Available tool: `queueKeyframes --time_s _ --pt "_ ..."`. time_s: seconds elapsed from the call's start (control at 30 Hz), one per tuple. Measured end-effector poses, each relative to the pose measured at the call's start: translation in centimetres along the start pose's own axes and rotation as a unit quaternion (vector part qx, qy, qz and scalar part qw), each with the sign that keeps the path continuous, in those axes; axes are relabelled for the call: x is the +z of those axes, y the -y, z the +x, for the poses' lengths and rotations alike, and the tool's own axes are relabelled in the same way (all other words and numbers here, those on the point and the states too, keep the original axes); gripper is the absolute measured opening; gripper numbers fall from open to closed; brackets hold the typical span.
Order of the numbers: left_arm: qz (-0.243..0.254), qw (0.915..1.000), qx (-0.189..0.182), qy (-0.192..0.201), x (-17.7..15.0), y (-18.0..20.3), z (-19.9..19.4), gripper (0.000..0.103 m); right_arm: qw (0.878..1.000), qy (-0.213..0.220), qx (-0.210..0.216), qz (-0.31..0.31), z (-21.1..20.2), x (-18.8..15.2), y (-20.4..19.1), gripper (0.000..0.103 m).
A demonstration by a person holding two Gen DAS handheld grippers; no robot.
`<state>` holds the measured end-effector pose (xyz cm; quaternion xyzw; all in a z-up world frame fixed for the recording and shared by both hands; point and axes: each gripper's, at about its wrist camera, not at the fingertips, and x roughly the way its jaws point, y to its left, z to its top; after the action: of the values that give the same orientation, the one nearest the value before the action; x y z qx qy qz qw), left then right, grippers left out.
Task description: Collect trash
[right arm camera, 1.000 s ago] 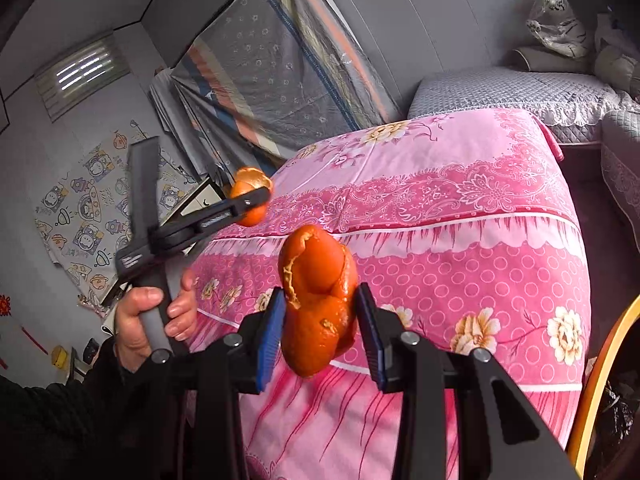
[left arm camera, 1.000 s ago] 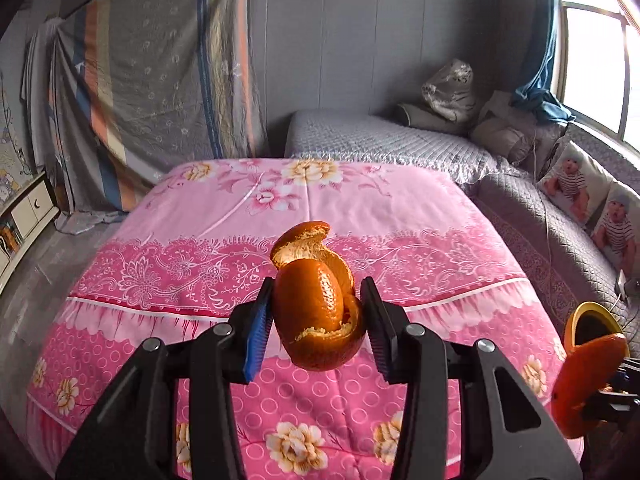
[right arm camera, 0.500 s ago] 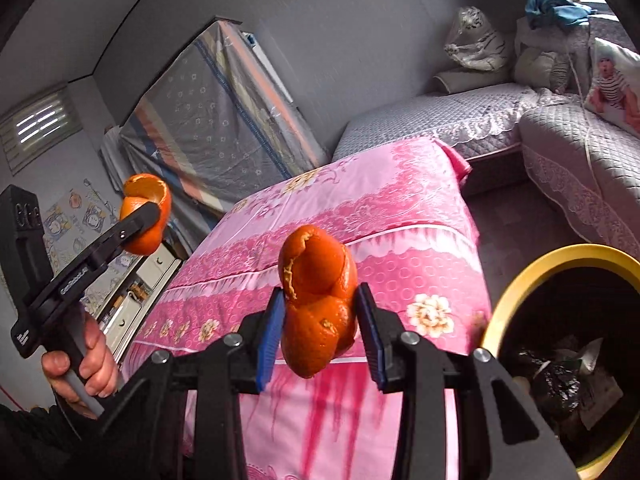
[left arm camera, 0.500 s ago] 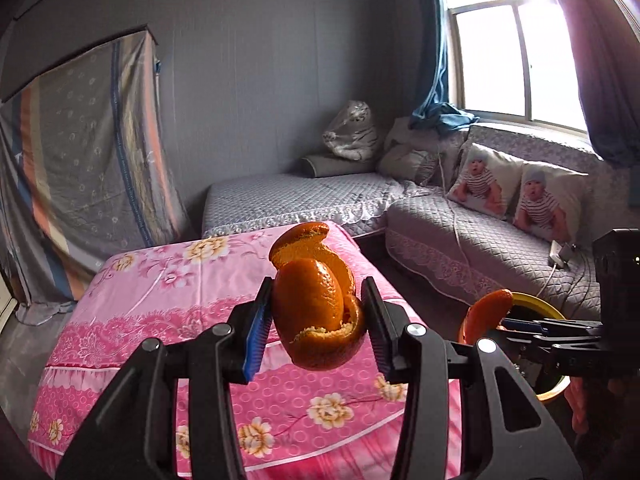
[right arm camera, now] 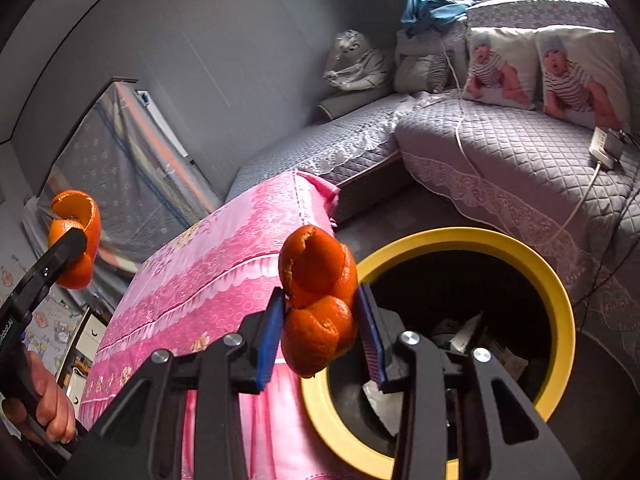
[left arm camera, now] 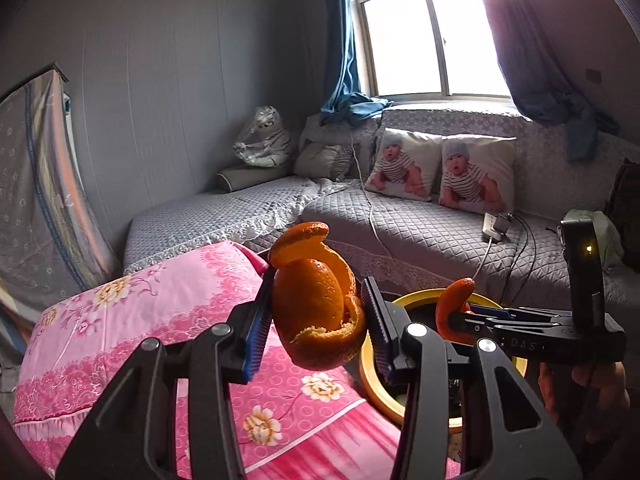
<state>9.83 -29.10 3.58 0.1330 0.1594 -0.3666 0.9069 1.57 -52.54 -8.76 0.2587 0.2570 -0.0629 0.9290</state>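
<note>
My left gripper [left arm camera: 316, 320] is shut on a curled orange peel [left arm camera: 316, 304] and holds it in the air over the pink table's corner. My right gripper [right arm camera: 320, 320] is shut on a second orange peel [right arm camera: 318, 300], just over the near rim of the yellow-rimmed trash bin [right arm camera: 556, 280]. The bin holds paper scraps. In the left wrist view the right gripper [left arm camera: 452, 316] with its peel [left arm camera: 454, 300] hangs above the bin's rim [left arm camera: 416, 298]. In the right wrist view the left gripper's peel [right arm camera: 76, 236] shows far left.
A table with a pink floral cloth [left arm camera: 140, 320] stands left of the bin. A grey quilted sofa [left arm camera: 420, 232] with two baby-print pillows [left arm camera: 440, 176] runs along the wall under the window. A charger and cables [left arm camera: 496, 228] lie on the sofa.
Both grippers have swung right, away from the pink table toward the bin. The bin now fills more of the right wrist view. Both peels stay gripped.
</note>
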Motion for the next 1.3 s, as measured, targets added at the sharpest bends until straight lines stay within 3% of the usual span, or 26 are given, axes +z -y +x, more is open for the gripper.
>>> queueKeyframes --time_s 0.23,0.4,0.5,0.53,0.57,0.6,0.7,0.8,0.9,1.07,1.2,1.3 --pt "0.009 0.9985 -0.043 -0.032 -0.9 3.4 5.3 0.042 0.997 -0.002 -0.040 0.061 0.5 -0.4 4.7 0.035" --pt "-0.002 0.9951 -0.072 -0.067 -2.2 4.5 9.0 0.042 0.995 0.007 -0.078 0.070 0.4 -0.5 6.2 0.036" --pt "-0.013 0.9942 -0.077 -0.075 -2.5 4.5 10.0 0.050 0.991 0.006 -0.113 0.072 0.7 -0.3 6.9 0.044" --pt "-0.023 0.9947 -0.071 -0.071 -2.6 4.0 9.8 0.067 0.990 0.005 -0.119 0.081 0.7 -0.3 7.2 0.049" --pt "-0.034 0.9955 -0.063 -0.062 -2.6 3.4 9.4 0.086 0.989 0.004 -0.121 0.089 0.8 -0.3 7.7 0.052" --pt "-0.044 0.9963 -0.053 -0.051 -2.5 2.9 9.0 0.091 0.988 0.005 -0.121 0.094 0.7 -0.3 8.0 0.057" --pt "-0.058 0.9975 -0.032 -0.025 -2.4 0.8 7.1 0.095 0.987 0.008 -0.136 0.086 0.5 0.0 7.8 0.061" --pt "-0.062 0.9980 -0.001 0.000 -2.5 -1.2 4.9 0.095 0.984 0.022 -0.157 0.083 0.1 0.3 7.0 0.082" --pt "-0.058 0.9969 0.048 0.024 -2.5 -2.9 2.6 0.095 0.979 0.048 -0.188 0.061 -0.4 0.5 5.5 0.095" --pt "-0.071 0.9889 0.124 0.041 -3.4 -6.8 -1.6 0.095 0.971 0.088 -0.219 0.020 -0.5 0.5 2.4 0.095" --pt "-0.091 0.9765 0.190 0.045 -4.8 -9.9 -5.3 0.095 0.974 0.104 -0.196 -0.045 0.1 -0.3 -2.3 0.095" --pt "-0.110 0.9674 0.222 0.053 -5.7 -12.2 -8.3 0.095 0.978 0.101 -0.152 -0.106 0.7 -1.5 -6.9 0.095"
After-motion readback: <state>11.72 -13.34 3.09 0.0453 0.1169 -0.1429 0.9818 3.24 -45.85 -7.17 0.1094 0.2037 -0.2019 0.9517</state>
